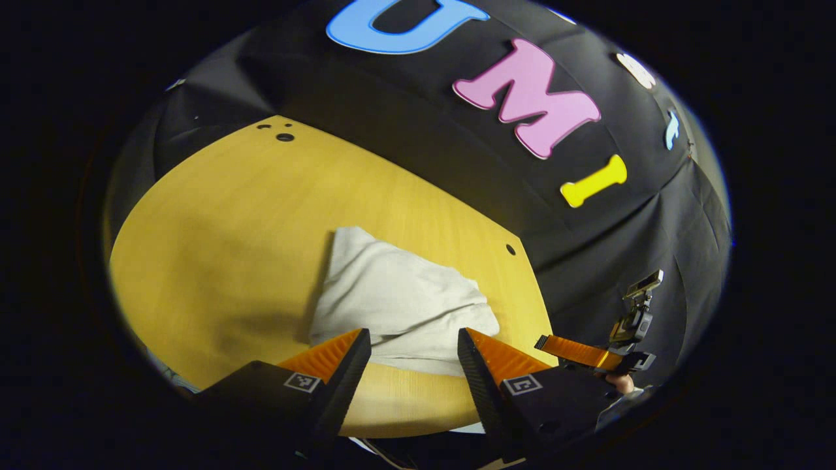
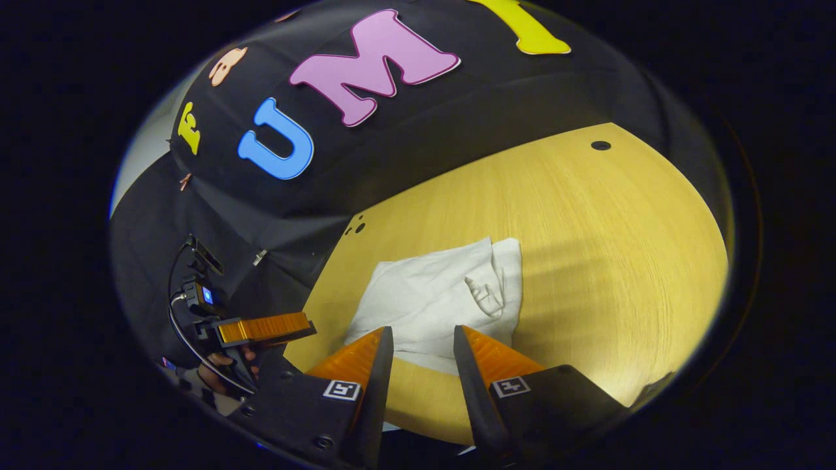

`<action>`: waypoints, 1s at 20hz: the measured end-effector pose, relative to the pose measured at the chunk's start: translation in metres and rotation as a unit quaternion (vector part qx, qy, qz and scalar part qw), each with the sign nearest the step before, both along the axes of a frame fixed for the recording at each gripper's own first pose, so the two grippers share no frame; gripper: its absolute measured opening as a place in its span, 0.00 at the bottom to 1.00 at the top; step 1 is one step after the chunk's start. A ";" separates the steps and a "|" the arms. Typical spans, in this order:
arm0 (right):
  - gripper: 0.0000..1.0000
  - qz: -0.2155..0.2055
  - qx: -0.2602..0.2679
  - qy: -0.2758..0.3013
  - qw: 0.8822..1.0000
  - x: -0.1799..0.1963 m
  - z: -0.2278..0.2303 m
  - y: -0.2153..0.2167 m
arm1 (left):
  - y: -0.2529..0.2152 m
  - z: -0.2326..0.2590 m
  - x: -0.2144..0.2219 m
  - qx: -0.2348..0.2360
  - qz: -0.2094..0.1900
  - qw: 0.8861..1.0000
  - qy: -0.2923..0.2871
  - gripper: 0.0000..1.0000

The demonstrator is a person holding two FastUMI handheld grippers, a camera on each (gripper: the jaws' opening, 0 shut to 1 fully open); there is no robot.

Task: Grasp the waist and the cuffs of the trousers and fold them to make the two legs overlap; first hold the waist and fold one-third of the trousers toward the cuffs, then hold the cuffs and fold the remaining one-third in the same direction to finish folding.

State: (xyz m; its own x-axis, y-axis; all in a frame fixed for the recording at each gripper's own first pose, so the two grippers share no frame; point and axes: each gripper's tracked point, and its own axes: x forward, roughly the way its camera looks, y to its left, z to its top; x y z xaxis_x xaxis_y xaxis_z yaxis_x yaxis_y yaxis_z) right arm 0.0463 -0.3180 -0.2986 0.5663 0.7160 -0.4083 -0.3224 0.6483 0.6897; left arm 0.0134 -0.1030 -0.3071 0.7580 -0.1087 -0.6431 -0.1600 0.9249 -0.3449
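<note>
Trousers [image 1: 398, 300], white, lie in a compact folded bundle on the worktop [image 1: 215, 235], just ahead of both claws. Left claw [image 1: 415, 346]: jaws wide apart, holding nothing, raised off the cloth. Right claw [image 2: 423, 343]: jaws parted more narrowly, holding nothing, likewise clear of the bundle. Step judged: folding apparently complete; next calls only for pulling back, or a tidying press on the loose flap. Surroundings: small holes in worktop; black cloth wall beyond. No obstruction.
</note>
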 end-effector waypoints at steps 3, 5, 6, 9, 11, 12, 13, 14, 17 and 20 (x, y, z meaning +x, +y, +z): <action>0.58 0.025 -0.014 -0.008 1.000 0.004 -0.007 0.012 | 0.024 0.013 -0.012 0.005 0.035 0.999 -0.017 0.86; 0.58 0.047 -0.028 0.011 0.998 0.005 -0.021 0.019 | 0.033 0.018 -0.017 0.005 0.054 0.998 -0.025 0.86; 0.58 0.051 -0.029 0.018 0.998 0.007 -0.023 0.022 | 0.035 0.015 -0.019 0.005 0.063 0.998 -0.027 0.86; 0.58 0.053 -0.031 0.024 0.998 0.014 -0.023 0.029 | 0.043 0.012 -0.032 0.006 0.077 0.997 -0.026 0.86; 0.58 0.058 -0.036 0.028 0.997 0.015 -0.025 0.035 | 0.048 0.010 -0.038 0.006 0.083 0.996 -0.023 0.86; 0.58 0.060 -0.037 0.031 0.997 0.014 -0.025 0.037 | 0.051 0.010 -0.040 0.003 0.086 0.996 -0.022 0.86; 0.58 0.060 -0.038 0.033 0.997 0.014 -0.026 0.040 | 0.054 0.011 -0.041 0.000 0.088 0.996 -0.022 0.86; 0.58 0.059 -0.039 0.034 0.997 0.014 -0.025 0.041 | 0.055 0.010 -0.041 -0.002 0.089 0.996 -0.023 0.86; 0.58 0.054 -0.045 0.039 0.997 0.011 -0.027 0.043 | 0.061 0.012 -0.043 -0.008 0.086 0.996 -0.024 0.86; 0.58 0.048 -0.051 0.041 0.997 0.009 -0.027 0.047 | 0.066 0.009 -0.045 -0.013 0.078 0.997 -0.019 0.86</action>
State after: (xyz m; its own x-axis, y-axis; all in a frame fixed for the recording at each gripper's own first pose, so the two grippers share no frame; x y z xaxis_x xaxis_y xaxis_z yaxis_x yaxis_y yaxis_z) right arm 0.0558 -0.2707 -0.3258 0.4591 0.7172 -0.5242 -0.3317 0.6858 0.6478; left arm -0.0320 -0.0373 -0.2980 0.7904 -0.0041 -0.6126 -0.2872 0.8808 -0.3764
